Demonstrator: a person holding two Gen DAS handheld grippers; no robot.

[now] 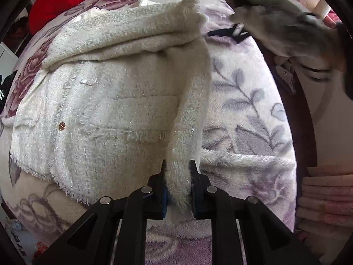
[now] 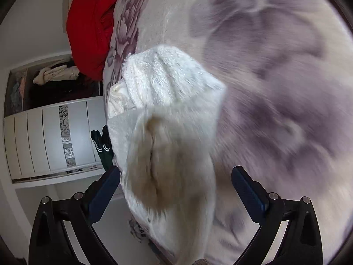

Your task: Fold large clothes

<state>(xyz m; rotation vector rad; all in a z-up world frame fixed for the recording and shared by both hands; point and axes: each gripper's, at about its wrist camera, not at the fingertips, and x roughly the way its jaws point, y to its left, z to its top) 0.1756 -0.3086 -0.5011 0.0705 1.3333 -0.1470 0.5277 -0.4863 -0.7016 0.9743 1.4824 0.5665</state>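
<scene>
A fluffy cream-white jacket (image 1: 106, 114) lies spread on a floral purple blanket (image 1: 247, 114), its upper part folded over. My left gripper (image 1: 177, 172) is shut on the edge of its right side, a strip of fabric (image 1: 192, 110) rising from the jaws. In the right wrist view the same jacket (image 2: 167, 101) hangs blurred between the wide-apart fingers of my right gripper (image 2: 176, 176), which is open; whether the fabric touches the pads (image 2: 106, 190) cannot be told. The right gripper also shows in the left wrist view (image 1: 222, 11) at the top, held by a gloved hand (image 1: 282, 19).
A red garment (image 1: 66, 2) lies at the far end of the bed, also in the right wrist view (image 2: 90, 26). Folded pink towels (image 1: 326, 194) are stacked at the right. A white wardrobe (image 2: 50, 139) and a shelf with clothes (image 2: 53, 77) stand beside the bed.
</scene>
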